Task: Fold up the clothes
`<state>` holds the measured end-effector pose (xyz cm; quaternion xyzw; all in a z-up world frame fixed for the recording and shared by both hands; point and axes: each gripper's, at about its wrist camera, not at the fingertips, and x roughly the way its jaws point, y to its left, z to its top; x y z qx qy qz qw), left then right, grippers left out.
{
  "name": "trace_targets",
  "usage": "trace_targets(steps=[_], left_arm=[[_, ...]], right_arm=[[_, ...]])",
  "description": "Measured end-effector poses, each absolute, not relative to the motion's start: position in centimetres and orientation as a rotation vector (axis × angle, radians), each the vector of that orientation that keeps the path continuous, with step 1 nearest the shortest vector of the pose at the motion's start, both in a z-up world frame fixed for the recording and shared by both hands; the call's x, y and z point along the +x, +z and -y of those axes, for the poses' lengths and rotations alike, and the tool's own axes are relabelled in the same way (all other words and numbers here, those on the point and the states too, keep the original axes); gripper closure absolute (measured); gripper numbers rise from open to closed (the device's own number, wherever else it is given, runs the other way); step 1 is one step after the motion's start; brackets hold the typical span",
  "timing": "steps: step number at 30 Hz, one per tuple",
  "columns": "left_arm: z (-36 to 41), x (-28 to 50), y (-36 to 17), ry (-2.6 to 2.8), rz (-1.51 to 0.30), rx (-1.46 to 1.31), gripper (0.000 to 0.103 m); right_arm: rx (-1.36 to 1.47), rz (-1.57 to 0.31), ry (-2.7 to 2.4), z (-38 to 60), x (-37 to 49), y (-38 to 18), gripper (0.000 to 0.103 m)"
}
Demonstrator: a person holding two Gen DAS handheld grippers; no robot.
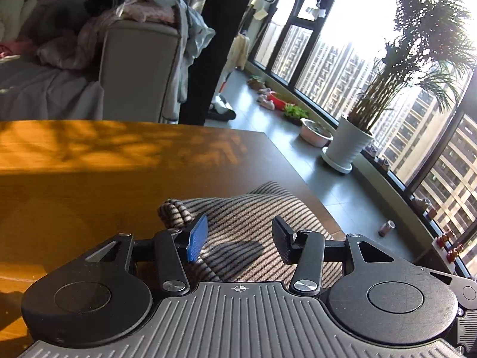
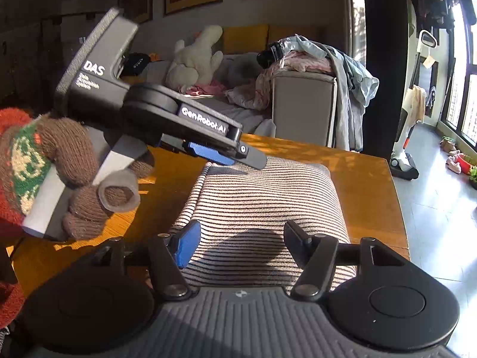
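Right gripper (image 2: 238, 246): jaws apart, nothing clamped, hovering low over the near end of the striped garment (image 2: 262, 197). Garment lies folded into a rectangle on the wooden table (image 2: 369, 185), near the table's right edge. Left gripper (image 2: 235, 156) sits over the far left corner, also released; its own view shows both pads clear of the cloth. Gloved hand (image 2: 44, 161) holds it.

Looks like the fold is down and both are letting go. To finish clean: lift straight up, don't drag the top layer, then press the edges flat. Sofa (image 2: 304, 104) behind carries more clothes.
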<state>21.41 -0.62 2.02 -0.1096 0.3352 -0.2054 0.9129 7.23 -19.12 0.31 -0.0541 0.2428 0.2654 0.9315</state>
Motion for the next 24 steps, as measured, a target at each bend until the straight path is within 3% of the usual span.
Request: trace_targets(steps=[5,9,12,16,17,18,20,24], left_arm=[[0.3,21.7,1.6,-0.432,-0.704,-0.234,0.051],[0.1,21.9,1.1,-0.441,-0.716,-0.239,0.051],[0.1,22.1,0.9,-0.442,-0.722,-0.247,0.051],[-0.1,22.1,0.6,-0.446,-0.719,-0.245,0.051],[-0.1,22.1,0.6,-0.448,-0.719,-0.247,0.051],[-0.1,22.1,0.5,-0.449,-0.718,-0.248,0.051],[-0.1,22.2,0.5,-0.451,-0.717,-0.248,0.050],[0.0,22.1,0.6,-0.451,-0.717,-0.245,0.050]], right_arm=[[-0.195,-0.557,0.580,17.5,7.1,-1.3,0.037],[-0.278,-0.538,0.582,15.9,6.5,-2.6,0.017],[-0.303,-0.534,0.576,15.3,6.3,-2.7,0.013],[-0.188,-0.531,0.591,16.6,6.5,-0.7,0.013],[-0.145,-0.522,0.586,17.3,6.6,0.1,0.011],[-0.118,-0.509,0.565,17.9,6.8,0.6,0.001],[-0.087,-0.483,0.509,18.9,7.3,1.5,0.000],[-0.130,-0.691,0.338,19.3,11.1,-0.4,0.000]])
